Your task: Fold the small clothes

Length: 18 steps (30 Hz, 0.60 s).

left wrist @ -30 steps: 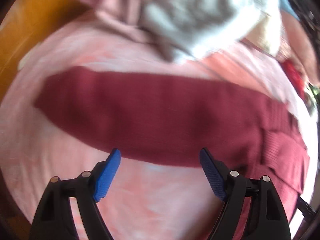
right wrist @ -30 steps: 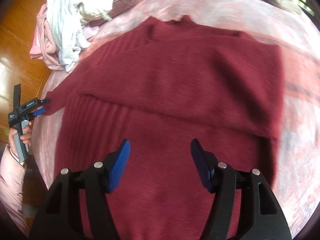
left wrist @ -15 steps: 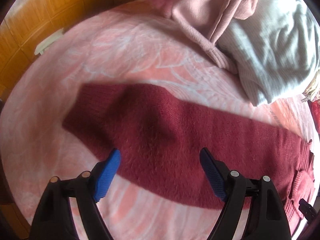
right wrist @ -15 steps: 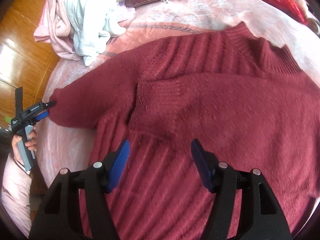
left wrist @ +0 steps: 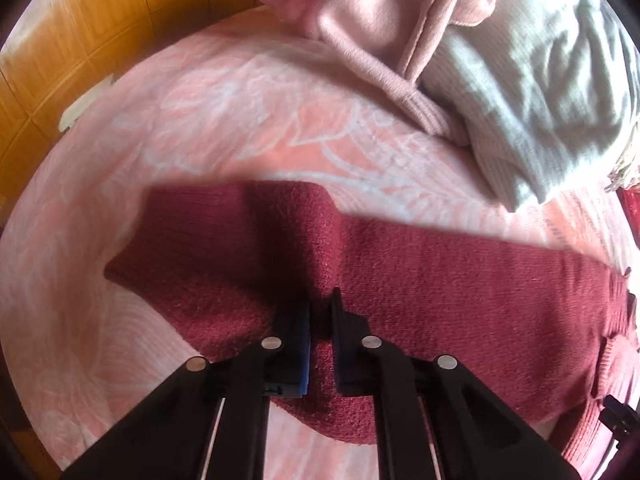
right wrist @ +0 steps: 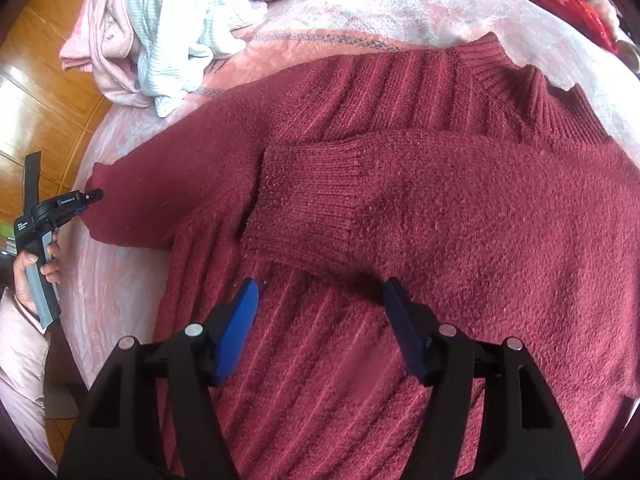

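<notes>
A dark red knitted sweater lies flat on the pink bed cover. One sleeve is folded across its chest. The other sleeve stretches out to the side. My left gripper is shut on a pinched ridge of that sleeve near the cuff; it also shows in the right wrist view at the sleeve end. My right gripper is open and empty, just above the sweater body below the folded sleeve's cuff.
A heap of pink and white clothes lies at the bed's edge beyond the sleeve. A wooden floor shows past the bed. A red cloth lies at the far right.
My left gripper has closed on the sleeve near its cuff, bunching the knit. My right gripper has moved closer to the folded sleeve's cuff and stays open.
</notes>
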Available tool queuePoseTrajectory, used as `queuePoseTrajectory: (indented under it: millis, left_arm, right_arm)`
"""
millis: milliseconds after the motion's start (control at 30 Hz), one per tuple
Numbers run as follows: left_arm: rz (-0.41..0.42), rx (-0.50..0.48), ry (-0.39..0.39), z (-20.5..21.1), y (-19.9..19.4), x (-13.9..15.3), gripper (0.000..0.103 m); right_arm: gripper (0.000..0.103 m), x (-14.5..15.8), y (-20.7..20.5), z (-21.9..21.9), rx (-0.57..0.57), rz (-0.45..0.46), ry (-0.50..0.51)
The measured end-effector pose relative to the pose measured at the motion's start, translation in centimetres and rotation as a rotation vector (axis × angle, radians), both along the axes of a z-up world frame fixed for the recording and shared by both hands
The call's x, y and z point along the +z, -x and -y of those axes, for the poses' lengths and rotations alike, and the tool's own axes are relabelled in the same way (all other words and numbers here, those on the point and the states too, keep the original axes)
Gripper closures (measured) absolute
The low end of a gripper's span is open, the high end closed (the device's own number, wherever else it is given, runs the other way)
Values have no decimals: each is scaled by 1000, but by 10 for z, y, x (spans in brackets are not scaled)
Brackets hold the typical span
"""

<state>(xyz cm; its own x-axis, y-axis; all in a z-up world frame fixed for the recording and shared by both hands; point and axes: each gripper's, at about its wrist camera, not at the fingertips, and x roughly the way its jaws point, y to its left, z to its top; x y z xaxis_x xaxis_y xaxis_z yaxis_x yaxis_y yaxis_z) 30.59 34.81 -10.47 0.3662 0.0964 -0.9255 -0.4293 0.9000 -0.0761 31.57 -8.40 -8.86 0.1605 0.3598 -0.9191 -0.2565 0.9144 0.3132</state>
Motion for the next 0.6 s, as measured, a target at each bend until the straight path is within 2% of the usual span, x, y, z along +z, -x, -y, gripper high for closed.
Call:
queuePoseTrajectory:
  millis: [133, 300, 400, 600]
  left_arm:
    - [63, -17, 6, 14, 5, 19, 95]
    - [133, -70, 51, 43, 4, 48, 95]
    - [162, -126, 76, 69, -2, 65, 95]
    - [203, -263, 119, 148, -10, 90, 95]
  right_arm:
    - [38, 6, 10, 13, -1, 11, 1]
    - [38, 8, 23, 32, -14, 19, -4]
    - [38, 9, 31, 45, -23, 21, -11]
    - [38, 14, 48, 71, -31, 37, -26]
